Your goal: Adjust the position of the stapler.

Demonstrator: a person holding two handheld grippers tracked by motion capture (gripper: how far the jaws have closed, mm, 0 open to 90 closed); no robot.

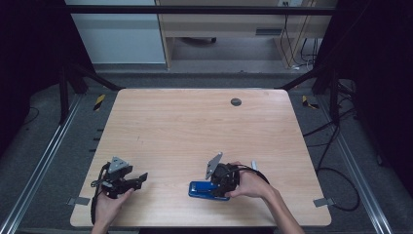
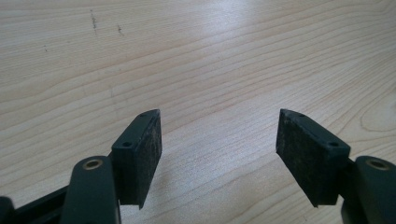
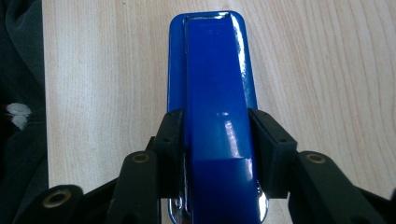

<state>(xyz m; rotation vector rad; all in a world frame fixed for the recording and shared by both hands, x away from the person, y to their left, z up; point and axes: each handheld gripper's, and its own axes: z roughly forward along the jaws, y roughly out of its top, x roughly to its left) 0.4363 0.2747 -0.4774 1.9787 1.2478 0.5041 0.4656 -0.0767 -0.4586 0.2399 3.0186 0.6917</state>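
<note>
My right tongs (image 3: 215,140) straddle the blue stapler (image 3: 212,93), which lies flat on the desk (image 1: 195,126) near its front edge, right of the middle. The pads sit against its sides, though I cannot tell whether they press. My left tongs (image 2: 219,154) stand released over bare wood near the front left corner.

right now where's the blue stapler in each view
high view: blue stapler lies near the table's front edge, at the right tongs.
left gripper view: not in it.
right gripper view: centre, running up the picture between the tong pads.
shared landmark: the pale wooden table.
</note>
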